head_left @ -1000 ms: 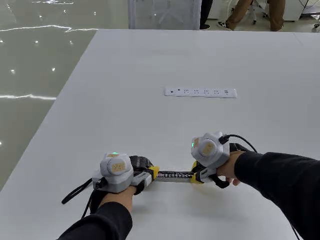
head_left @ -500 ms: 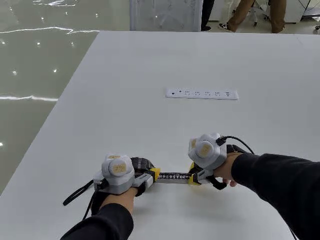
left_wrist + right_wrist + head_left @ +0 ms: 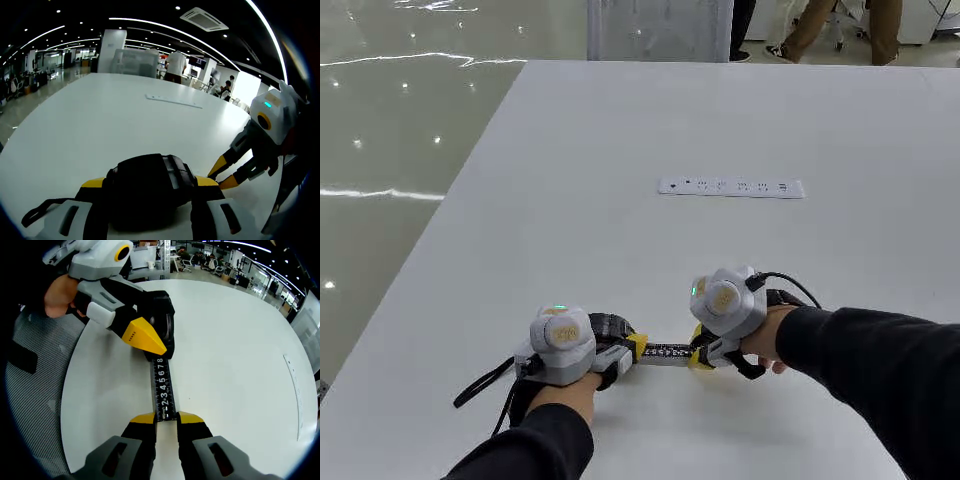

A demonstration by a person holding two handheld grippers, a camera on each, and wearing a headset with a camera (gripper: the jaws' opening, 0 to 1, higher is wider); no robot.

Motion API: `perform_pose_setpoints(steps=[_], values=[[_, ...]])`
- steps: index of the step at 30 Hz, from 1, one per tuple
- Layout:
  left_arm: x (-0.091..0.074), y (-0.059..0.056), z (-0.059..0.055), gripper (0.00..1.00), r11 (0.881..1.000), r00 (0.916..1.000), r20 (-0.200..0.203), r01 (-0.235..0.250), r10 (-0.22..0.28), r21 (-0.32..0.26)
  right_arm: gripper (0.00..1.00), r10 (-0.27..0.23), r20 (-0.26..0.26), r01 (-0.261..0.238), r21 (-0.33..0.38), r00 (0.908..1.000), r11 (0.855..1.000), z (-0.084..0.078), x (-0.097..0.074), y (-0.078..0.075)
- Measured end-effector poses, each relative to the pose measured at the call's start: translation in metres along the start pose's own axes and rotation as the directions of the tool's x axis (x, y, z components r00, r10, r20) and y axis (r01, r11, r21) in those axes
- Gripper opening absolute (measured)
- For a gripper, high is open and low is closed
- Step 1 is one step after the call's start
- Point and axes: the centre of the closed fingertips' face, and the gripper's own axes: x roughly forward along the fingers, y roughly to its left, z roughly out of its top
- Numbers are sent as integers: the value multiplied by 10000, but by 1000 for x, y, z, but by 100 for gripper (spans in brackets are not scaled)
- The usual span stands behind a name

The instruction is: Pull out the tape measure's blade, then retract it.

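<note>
My left gripper (image 3: 150,183) is clamped on the tape measure (image 3: 162,315), which sits on the table (image 3: 720,120) near its front edge. My right gripper (image 3: 165,419) pinches the tip of the blade (image 3: 162,382). A short stretch of blade spans the gap between them.

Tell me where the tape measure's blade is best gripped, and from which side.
Grip the blade at its free end, coming along its length from opposite the case: it's a thin flat strip, and the right gripper straddles that end.
</note>
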Motion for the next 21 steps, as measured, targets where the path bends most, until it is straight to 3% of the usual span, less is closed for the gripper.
perform_pose_setpoints(steps=[21], values=[[0, 0, 0, 62, 10000, 10000, -39, 54, -54, -21, 12, 114, 249, -115, 15, 9996, 9999, 18, 9, 1]])
